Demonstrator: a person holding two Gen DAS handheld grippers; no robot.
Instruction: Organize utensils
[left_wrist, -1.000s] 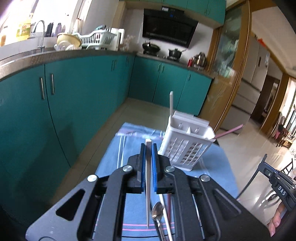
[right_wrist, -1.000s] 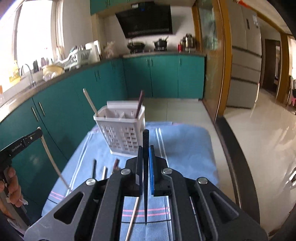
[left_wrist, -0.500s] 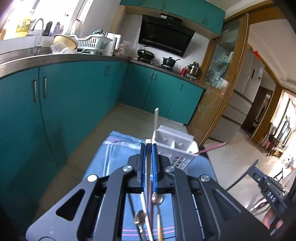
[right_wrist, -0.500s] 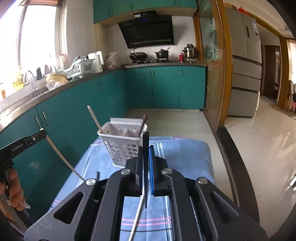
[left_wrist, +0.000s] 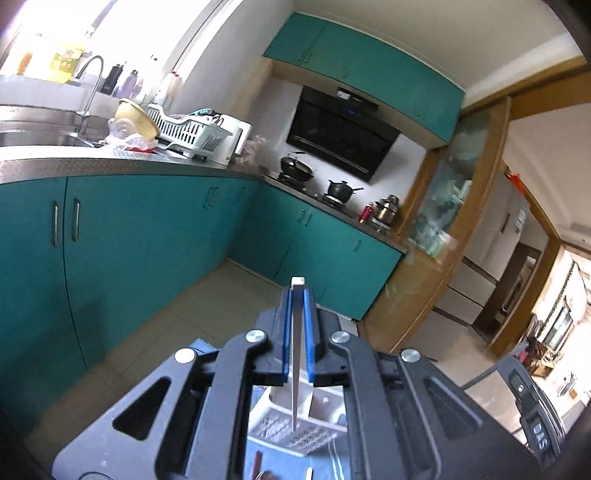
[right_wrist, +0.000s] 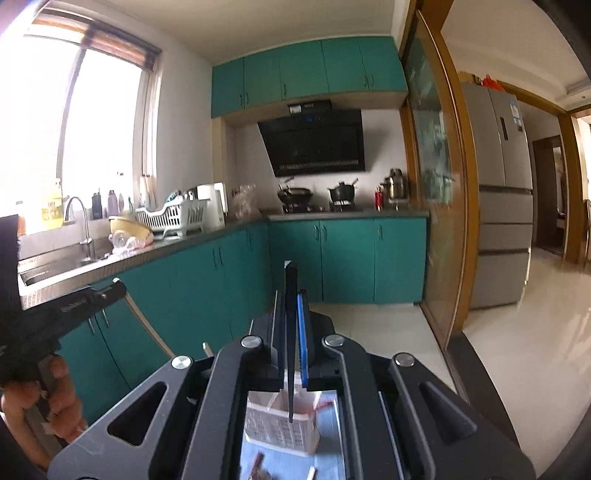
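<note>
So the big change from a second ago: both grippers have been lifted and tipped up, so the white utensil caddy (left_wrist: 295, 424) that was seen ahead at 12 o'clock is now glimpsed only through the frame gap at 6 o'clock in both wrist views. The blue cloth (right_wrist: 328, 454) on the counter is barely seen anymore.

The left gripper (left_wrist: 297, 328) is clenched on a white chopstick (left_wrist: 296, 354), with its lower tip seen right over the caddy's open top. The right gripper (right_wrist: 291, 332) is clamped on a black chopstick (right_wrist: 290, 347), its tip hanging above the caddy (right_wrist: 280, 428) too. Both sticks are held roughly upright.

It looks like both sticks have been carried from the cloth to above the holder, so the drop-in step is probably next. A pinkish stick (right_wrist: 325, 404) is already seen in the caddy, and a few utensils (right_wrist: 258, 467) are left lying on the cloth at 6 o'clock.
</note>
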